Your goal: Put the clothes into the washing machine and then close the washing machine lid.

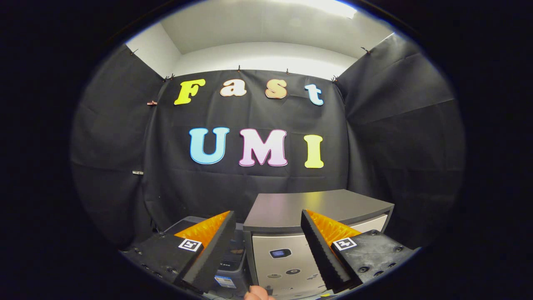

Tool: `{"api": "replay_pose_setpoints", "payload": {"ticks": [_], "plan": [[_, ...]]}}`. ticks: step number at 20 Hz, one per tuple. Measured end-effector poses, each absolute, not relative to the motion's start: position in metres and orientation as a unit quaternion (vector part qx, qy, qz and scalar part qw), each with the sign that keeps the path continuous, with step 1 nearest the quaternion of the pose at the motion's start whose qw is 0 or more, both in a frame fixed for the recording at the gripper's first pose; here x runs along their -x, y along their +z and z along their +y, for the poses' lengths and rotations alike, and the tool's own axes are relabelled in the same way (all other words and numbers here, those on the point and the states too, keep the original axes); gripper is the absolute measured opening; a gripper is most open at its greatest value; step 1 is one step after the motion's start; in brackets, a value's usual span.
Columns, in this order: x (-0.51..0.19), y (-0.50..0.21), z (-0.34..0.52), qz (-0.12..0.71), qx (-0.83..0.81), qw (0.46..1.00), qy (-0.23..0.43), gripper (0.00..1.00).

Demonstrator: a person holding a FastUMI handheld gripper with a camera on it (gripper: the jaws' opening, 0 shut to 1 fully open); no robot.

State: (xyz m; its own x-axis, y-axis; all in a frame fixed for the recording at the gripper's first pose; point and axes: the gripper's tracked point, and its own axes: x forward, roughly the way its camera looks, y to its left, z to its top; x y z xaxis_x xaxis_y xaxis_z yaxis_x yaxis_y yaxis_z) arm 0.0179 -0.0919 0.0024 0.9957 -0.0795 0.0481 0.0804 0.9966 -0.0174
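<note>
A grey and silver cabinet-like machine (316, 210) with a flat dark top stands just ahead of my fingers, against the booth's back wall. Its pale front panel (283, 258) with a small display shows between the fingers. My gripper (268, 227) is open, fingers (216, 246) wide apart, nothing held between them. A second, lower dark appliance (233, 258) sits to the left of the machine, partly hidden behind the left finger. I see no clothes.
Black cloth walls close the booth on the left, back and right. A bit of a person's hand (258, 294) shows low down between the fingers.
</note>
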Motion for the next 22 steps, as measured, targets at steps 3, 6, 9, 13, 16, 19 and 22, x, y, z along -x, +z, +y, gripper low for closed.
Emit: {"api": "replay_pose_setpoints", "payload": {"ticks": [3,6,9,13,16,19,22], "plan": [[-0.018,-0.001,-0.093,-0.023,0.005,0.999,-0.041,0.98],[-0.018,-0.006,-0.092,-0.018,0.006,0.999,-0.04,0.98],[-0.018,-0.001,-0.083,-0.025,0.011,0.999,-0.028,0.98],[-0.015,0.004,-0.077,-0.032,0.026,0.999,-0.023,0.98],[-0.015,0.003,-0.072,-0.03,0.024,0.999,-0.019,0.98],[-0.014,0.002,-0.072,-0.028,0.023,0.999,-0.022,0.98],[-0.016,-0.002,-0.073,-0.025,0.019,0.999,-0.024,0.98]]}}
